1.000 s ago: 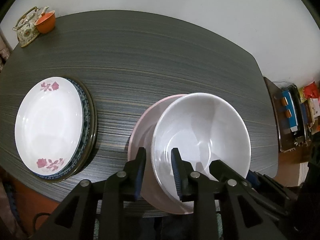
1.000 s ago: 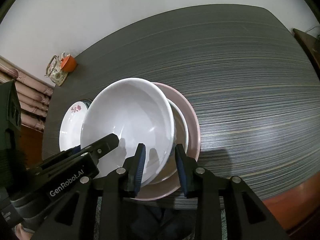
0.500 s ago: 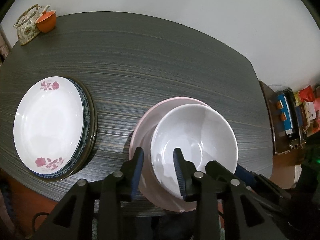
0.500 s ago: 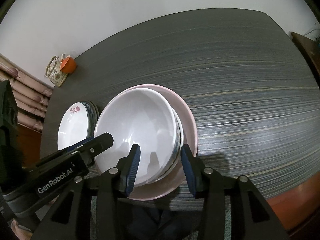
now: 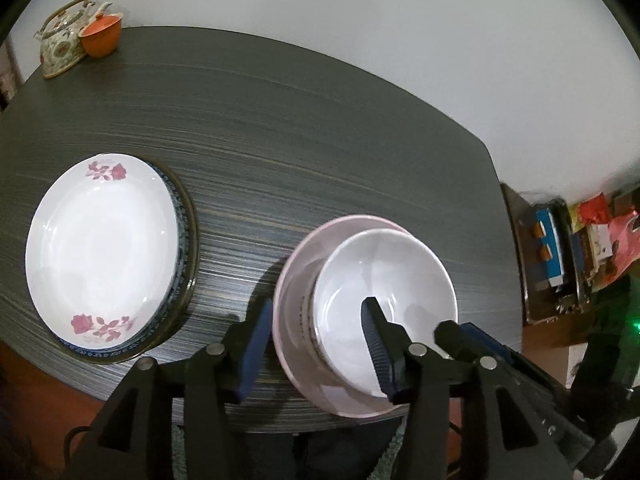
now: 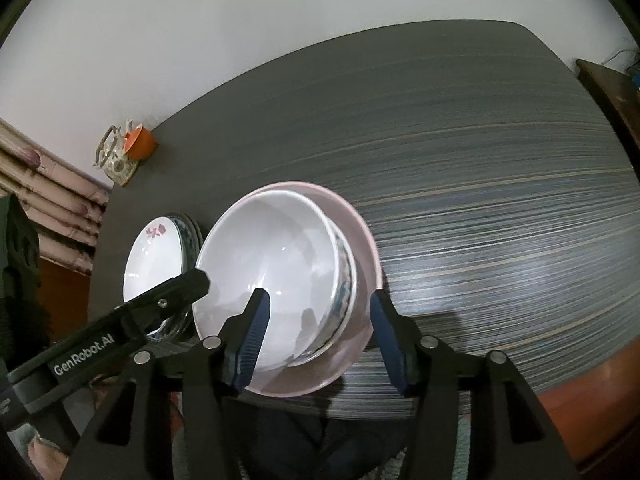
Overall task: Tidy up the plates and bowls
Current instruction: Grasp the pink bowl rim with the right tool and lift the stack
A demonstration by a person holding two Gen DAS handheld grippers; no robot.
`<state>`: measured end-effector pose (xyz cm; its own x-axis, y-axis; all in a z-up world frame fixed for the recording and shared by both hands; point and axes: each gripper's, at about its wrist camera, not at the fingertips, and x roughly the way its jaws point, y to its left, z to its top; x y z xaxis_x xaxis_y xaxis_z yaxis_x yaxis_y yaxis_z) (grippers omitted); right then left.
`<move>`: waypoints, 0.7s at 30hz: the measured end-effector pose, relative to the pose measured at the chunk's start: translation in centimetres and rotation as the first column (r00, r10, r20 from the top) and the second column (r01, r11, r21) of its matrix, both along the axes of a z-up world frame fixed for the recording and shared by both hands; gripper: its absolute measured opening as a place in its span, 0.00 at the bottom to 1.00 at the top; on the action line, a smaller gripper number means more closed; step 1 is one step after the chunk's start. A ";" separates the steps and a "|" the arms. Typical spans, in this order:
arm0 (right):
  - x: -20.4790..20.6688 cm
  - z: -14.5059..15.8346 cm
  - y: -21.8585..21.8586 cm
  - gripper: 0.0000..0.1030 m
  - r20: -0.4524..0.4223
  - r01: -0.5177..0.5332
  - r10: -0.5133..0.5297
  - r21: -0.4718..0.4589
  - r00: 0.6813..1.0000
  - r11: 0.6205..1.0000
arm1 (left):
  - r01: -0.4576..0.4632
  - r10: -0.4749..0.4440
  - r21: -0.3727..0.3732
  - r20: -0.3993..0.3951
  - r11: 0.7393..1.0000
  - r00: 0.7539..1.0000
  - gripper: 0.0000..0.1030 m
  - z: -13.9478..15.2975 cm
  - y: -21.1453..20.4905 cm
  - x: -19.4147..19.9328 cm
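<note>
A: So what changed?
B: Both jaws have just been opening. The left gripper [image 5: 316, 344] and right gripper [image 6: 318, 340] now stand spread, pads off the white bowl [image 5: 384, 300], which earlier rode higher, pinched.
A: Where's it now?
B: Nested in a patterned bowl [image 6: 344, 300] on the pink plate [image 5: 296, 292], near edge of the streaked dark table [image 5: 320, 140].
A: Around it?
B: Glossy rose plate [image 5: 100, 248] stacked left; teapot [image 5: 60, 40] and orange cup [image 5: 102, 34] far left.

Lower plates [image 5: 182, 240] mostly hidden — only rims show; shelf clutter [image 5: 576, 248] blurred.
</note>
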<state>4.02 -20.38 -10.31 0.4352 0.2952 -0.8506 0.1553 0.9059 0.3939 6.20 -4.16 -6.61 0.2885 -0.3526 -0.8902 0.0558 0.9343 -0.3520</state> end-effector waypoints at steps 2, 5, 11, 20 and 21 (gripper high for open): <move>-0.2 0.2 -0.6 0.51 0.003 0.016 -0.016 -0.003 1.000 1.000 | -0.010 0.010 -0.013 -0.003 1.000 1.000 0.47 0.2 0.6 0.1; -0.5 0.4 -1.4 0.52 -0.002 0.039 -0.039 -0.001 0.999 0.999 | -0.038 0.037 -0.028 -0.026 0.999 0.999 0.50 0.2 1.8 0.4; -1.1 -0.2 -3.3 0.55 -0.045 0.104 -0.104 -0.009 0.994 0.995 | -0.071 0.069 -0.028 -0.059 0.997 0.996 0.50 -0.2 3.0 0.2; -2.1 -1.4 -4.9 0.57 -0.101 0.132 -0.130 0.017 0.986 0.991 | -0.084 0.081 -0.046 -0.063 0.995 0.995 0.50 -1.2 2.7 -0.3; -2.1 -1.6 -4.9 0.57 -0.112 0.132 -0.129 0.015 0.985 0.991 | -0.077 0.074 -0.038 -0.073 0.996 0.995 0.50 -1.4 2.7 -0.3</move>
<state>1.96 -25.32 -11.93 0.3745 0.2613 -0.8897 0.3154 0.8664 0.3872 5.92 -1.48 -8.04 0.2520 -0.3688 -0.8947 -0.0415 0.9196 -0.3908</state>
